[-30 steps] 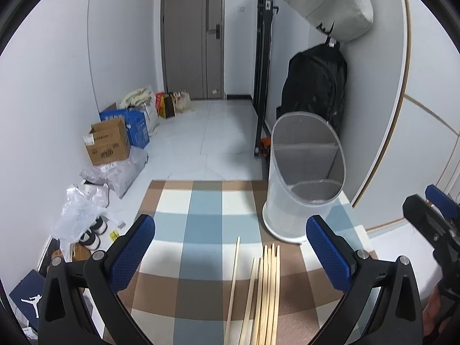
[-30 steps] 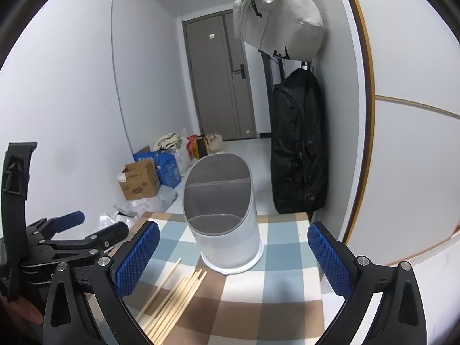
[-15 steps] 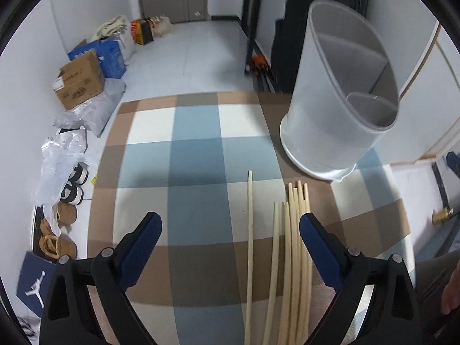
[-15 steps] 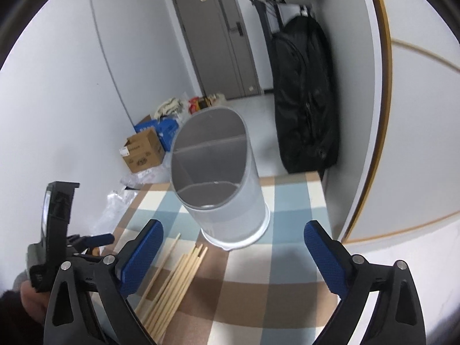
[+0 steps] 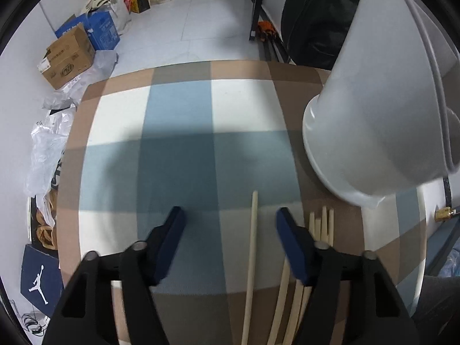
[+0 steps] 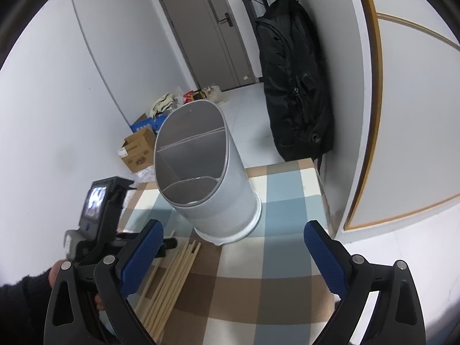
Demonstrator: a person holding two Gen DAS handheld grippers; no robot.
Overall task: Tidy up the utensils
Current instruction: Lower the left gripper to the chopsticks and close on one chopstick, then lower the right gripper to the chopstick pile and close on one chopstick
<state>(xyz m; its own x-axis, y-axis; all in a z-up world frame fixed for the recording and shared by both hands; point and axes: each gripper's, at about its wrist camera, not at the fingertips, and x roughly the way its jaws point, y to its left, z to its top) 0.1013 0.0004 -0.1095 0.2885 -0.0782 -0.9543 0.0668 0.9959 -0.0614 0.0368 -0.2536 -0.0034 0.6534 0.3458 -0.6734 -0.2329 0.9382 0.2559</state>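
Nothing is sorted yet: the chopsticks (image 6: 172,273) all lie on the checked cloth (image 5: 178,115) near-left of the empty holder (image 6: 207,189), with left gripper (image 5: 230,230) part-open around one, right gripper (image 6: 233,247) wide open, empty

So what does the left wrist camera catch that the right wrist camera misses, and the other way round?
Only the left wrist view shows the single chopstick lying between the open fingers of the left hand-held gripper, and a shoebox on the floor.

Only the right wrist view shows inside the white utensil holder, with its divider and two compartments, the door, and the open right hand-held gripper.

Both show the chopstick bundle, the holder, the checked cloth, the cardboard box and the black backpack.
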